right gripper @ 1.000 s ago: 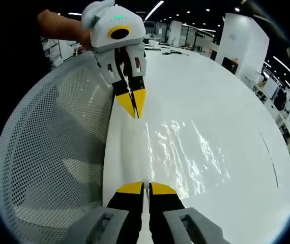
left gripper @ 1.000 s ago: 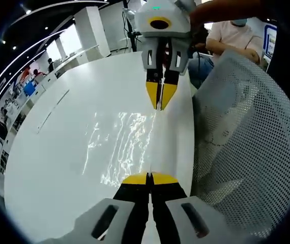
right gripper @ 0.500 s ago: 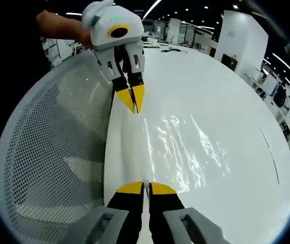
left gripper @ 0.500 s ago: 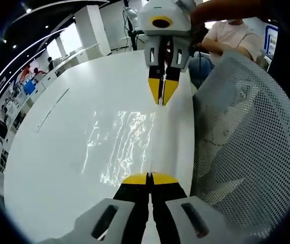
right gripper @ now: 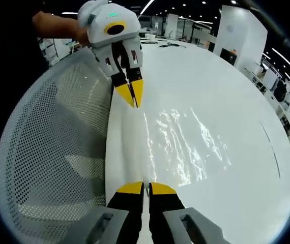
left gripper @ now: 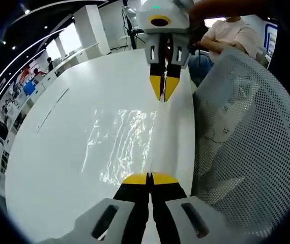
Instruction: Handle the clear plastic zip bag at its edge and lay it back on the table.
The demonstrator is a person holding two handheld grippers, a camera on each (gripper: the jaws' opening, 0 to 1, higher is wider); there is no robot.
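The clear plastic zip bag (left gripper: pixel 122 145) shows as a patch of wrinkled glare over the white table (left gripper: pixel 48 168). One of its edges runs straight between the two grippers, which face each other. My left gripper (left gripper: pixel 149 177) is shut on the near end of that edge. My right gripper (left gripper: pixel 163 95), held by a hand, is shut at the far end, its yellow tips together. In the right gripper view the bag (right gripper: pixel 188 147) lies right of the line from my right gripper (right gripper: pixel 146 186) to the left gripper (right gripper: pixel 130 99). Both pinch it near the table's (right gripper: pixel 247 91) side edge.
A white mesh chair back (left gripper: pixel 247 147) stands close beside the table edge, also seen as the chair back (right gripper: pixel 48 152) in the right gripper view. A seated person (left gripper: pixel 234 33) is beyond it. A thin line marks the table's far part (left gripper: pixel 53 109).
The two grippers have drawn slightly further apart along the bag's edge. The bag's glare has shifted a little. Both stay shut.
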